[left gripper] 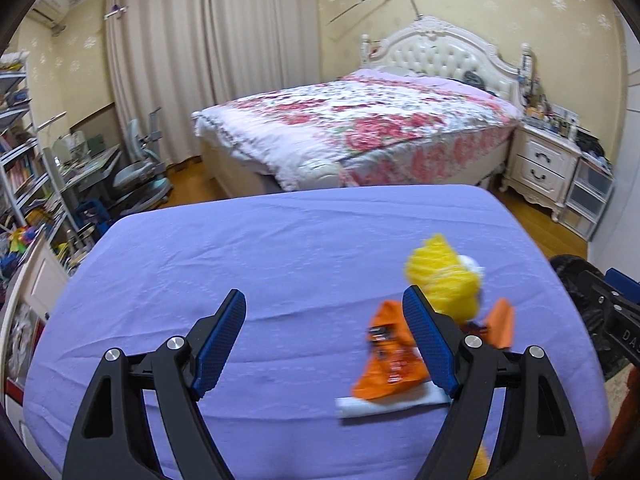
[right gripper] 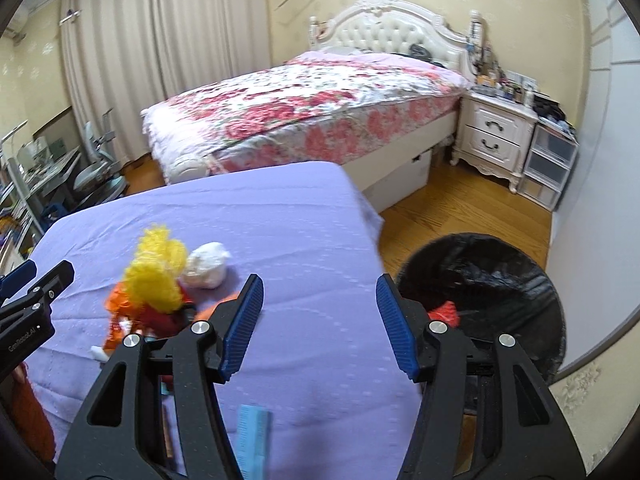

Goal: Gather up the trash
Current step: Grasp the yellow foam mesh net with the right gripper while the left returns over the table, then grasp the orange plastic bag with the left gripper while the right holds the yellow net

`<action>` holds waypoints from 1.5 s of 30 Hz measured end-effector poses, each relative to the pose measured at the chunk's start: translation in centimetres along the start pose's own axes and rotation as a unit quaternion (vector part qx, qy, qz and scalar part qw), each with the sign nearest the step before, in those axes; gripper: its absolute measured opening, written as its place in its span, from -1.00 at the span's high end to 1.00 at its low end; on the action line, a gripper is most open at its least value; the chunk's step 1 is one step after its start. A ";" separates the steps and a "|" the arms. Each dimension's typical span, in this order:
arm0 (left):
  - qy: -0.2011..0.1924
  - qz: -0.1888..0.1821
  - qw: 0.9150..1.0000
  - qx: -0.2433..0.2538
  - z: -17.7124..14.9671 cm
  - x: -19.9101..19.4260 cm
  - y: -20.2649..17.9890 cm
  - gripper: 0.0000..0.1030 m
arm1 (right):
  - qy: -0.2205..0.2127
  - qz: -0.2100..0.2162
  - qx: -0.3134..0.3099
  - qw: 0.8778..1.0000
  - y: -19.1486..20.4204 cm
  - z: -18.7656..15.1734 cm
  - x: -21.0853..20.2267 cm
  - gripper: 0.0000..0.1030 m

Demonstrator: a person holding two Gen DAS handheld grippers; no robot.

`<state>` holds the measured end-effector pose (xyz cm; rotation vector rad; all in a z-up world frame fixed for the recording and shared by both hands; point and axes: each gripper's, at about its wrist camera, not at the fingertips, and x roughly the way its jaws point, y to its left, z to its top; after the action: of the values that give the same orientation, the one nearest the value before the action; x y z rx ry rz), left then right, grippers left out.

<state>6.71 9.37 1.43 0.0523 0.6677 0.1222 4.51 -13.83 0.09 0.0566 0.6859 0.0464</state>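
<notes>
Trash lies right of the left gripper [left gripper: 324, 344], whose jaws gape with nothing between them: one orange wrapper [left gripper: 390, 364], one yellow mesh [left gripper: 444, 280], one white strip [left gripper: 392, 402], all on the purple table [left gripper: 280, 248]. They look light, soft and crinkly; pinch a loose edge.

Right gripper [right gripper: 320, 324] also gapes, unladen; one white paper wad [right gripper: 208, 264] sits beside the mesh, and one black-lined bin [right gripper: 500, 272] holds something red.
</notes>
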 end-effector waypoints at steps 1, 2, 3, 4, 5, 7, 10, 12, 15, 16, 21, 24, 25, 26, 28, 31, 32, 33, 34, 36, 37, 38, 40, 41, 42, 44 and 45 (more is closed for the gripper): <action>0.000 0.008 1.000 -0.003 -0.3 0.1 0.7 -0.52 | 0.001 0.005 -0.006 1.000 0.8 0.1 0.1 -0.11; 0.002 0.018 1.000 -0.007 -0.4 0.3 1.6 -0.52 | 0.002 0.011 -0.015 1.000 1.8 0.2 0.3 -0.11; 0.004 0.024 1.000 -0.010 -0.6 0.4 2.4 -0.52 | 0.003 0.017 -0.021 1.000 2.6 0.4 0.5 -0.11; 0.007 0.029 0.999 -0.014 -0.7 0.6 3.0 -0.52 | 0.003 0.022 -0.027 0.999 3.5 0.3 0.6 -0.11; 0.010 0.036 0.999 -0.019 -0.8 0.8 3.9 -0.52 | 0.004 0.027 -0.032 0.999 4.2 0.5 0.8 -0.11; 0.013 0.046 0.998 -0.028 -1.0 1.2 5.2 -0.52 | 0.007 0.038 -0.044 0.998 5.8 0.7 1.2 -0.11; 0.019 0.059 0.997 -0.040 -1.3 1.6 6.9 -0.52 | 0.012 0.052 -0.058 0.997 8.0 1.0 1.8 -0.12; 0.023 0.063 0.997 -0.047 -1.6 1.8 7.9 -0.52 | 0.018 0.061 -0.066 0.996 9.2 1.1 2.4 -0.11; 0.030 0.067 0.996 -0.055 -2.1 2.2 8.8 -0.52 | 0.027 0.066 -0.078 0.994 11.0 1.2 3.3 -0.11; 0.032 0.066 0.996 -0.057 -2.2 2.2 9.1 -0.52 | 0.029 0.066 -0.080 0.994 11.5 1.1 3.6 -0.11; 0.040 0.060 0.996 -0.059 -2.7 2.7 9.4 -0.52 | 0.049 0.067 -0.089 0.993 12.8 1.0 5.1 -0.11; 0.042 0.056 0.996 -0.060 -2.9 2.9 9.5 -0.52 | 0.057 0.066 -0.090 0.992 13.2 0.7 5.7 0.03; 0.042 0.054 0.996 -0.060 -2.9 2.9 9.4 -0.52 | 0.059 0.066 -0.090 0.992 13.2 0.6 5.7 0.13; 0.042 0.053 0.996 -0.059 -2.9 2.9 9.4 -0.52 | 0.062 0.067 -0.090 0.992 13.3 0.5 5.7 0.14; 0.043 0.050 0.996 -0.058 -2.9 2.8 9.2 -0.52 | 0.056 0.063 -0.092 0.992 13.2 0.5 5.5 0.20; 0.044 0.043 0.997 -0.056 -2.7 2.9 8.6 -0.52 | 0.044 0.063 -0.089 0.993 12.7 0.8 4.7 0.22; 0.043 0.041 0.997 -0.054 -2.7 2.8 8.3 -0.52 | 0.037 0.062 -0.087 0.994 12.4 1.0 4.3 0.22; 0.042 0.038 0.997 -0.051 -2.6 2.7 8.1 -0.52 | 0.033 0.060 -0.087 0.994 12.1 1.1 4.0 0.22; 0.041 0.034 0.997 -0.048 -2.6 2.5 7.7 -0.52 | 0.028 0.056 -0.086 0.994 11.7 1.2 3.6 0.22; 0.041 0.026 0.998 -0.042 -2.5 2.4 6.8 -0.52 | 0.021 0.049 -0.078 0.996 10.6 1.5 2.9 0.22; 0.041 0.021 0.998 -0.039 -2.5 2.3 6.3 -0.52 | 0.019 0.046 -0.073 0.996 10.1 1.5 2.7 0.22; 0.041 0.016 0.998 -0.037 -2.5 2.2 5.9 -0.52 | 0.017 0.042 -0.067 0.997 9.3 1.5 2.4 0.22; 0.041 0.007 0.999 -0.030 -2.4 2.0 4.8 -0.52 | 0.013 0.031 -0.061 0.998 8.0 1.4 1.9 0.22; 0.041 0.004 0.999 -0.026 -2.3 2.0 4.4 -0.52 | 0.011 0.024 -0.057 0.998 7.4 1.4 1.8 0.22; 0.040 0.001 0.999 -0.022 -2.3 1.9 3.8 -0.52 | 0.010 0.017 -0.051 0.998 6.4 1.2 1.5 0.22; 0.039 -0.007 0.999 -0.015 -2.3 1.7 2.9 -0.52 | 0.011 0.010 -0.041 0.999 5.1 0.9 1.3 0.22; 0.039 -0.011 0.999 -0.012 -2.3 1.6 2.3 -0.52 | 0.011 0.004 -0.035 0.999 4.2 0.6 1.1 0.22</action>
<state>6.31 11.91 -1.11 0.0180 0.7445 0.1115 5.67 -9.61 0.15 -0.0079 0.7060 0.0794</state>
